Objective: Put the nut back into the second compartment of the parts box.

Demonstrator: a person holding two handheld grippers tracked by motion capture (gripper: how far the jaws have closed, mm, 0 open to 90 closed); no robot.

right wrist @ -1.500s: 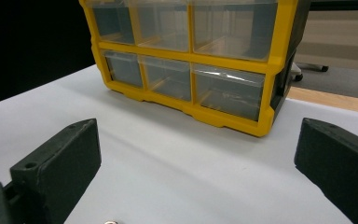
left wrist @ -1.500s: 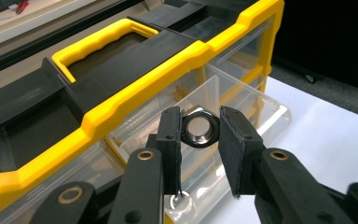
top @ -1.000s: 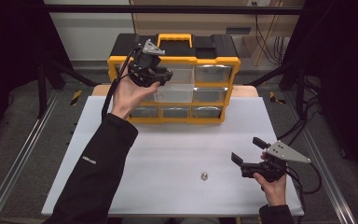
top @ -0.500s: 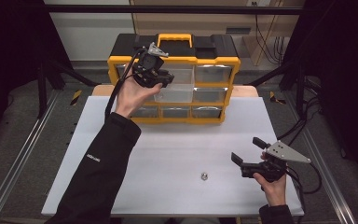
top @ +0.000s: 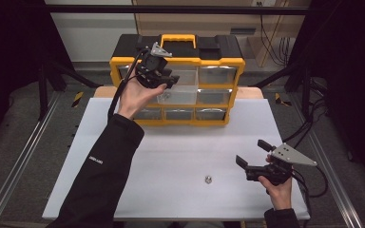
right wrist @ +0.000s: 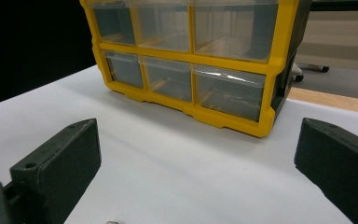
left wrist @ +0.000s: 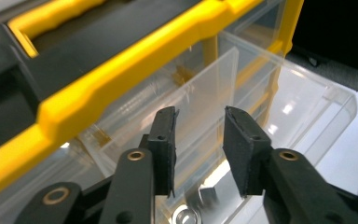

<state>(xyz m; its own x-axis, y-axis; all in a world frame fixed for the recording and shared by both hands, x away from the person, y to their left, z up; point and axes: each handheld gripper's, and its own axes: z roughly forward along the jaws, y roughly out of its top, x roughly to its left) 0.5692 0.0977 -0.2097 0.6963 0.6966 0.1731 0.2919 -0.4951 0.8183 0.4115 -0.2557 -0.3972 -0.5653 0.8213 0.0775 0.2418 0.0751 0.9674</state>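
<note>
A: What is the left gripper [top: 164,78] doing at the organizer [top: 218,61]?
B: It hangs over a clear plastic drawer [top: 183,95] pulled out of the organizer's middle row. Its black, flat-padded fingers [left wrist: 164,140] stand parted with nothing between them, pointing down into the drawer.

A: What is in that drawer?
B: In the left gripper view, small shiny metal nuts [left wrist: 200,200] lie on the drawer's glossy see-through floor, just below the fingers. A thin clear divider stands upright behind them.

A: And the organizer itself?
B: A boxy cabinet with a hard yellow plastic frame, a black top with a yellow handle, and rows of transparent rectangular drawers. It sits at the far side of the smooth white desk [top: 171,156].

A: Where is the right gripper [top: 252,159]?
B: Well in front of the organizer, low over the desk at the near right. Its blocky dark fingers [right wrist: 60,158] are spread wide and empty.

A: Anything else on the desk?
B: One small metal nut [top: 208,179], lying alone well in front of the organizer, left of the right gripper.
</note>
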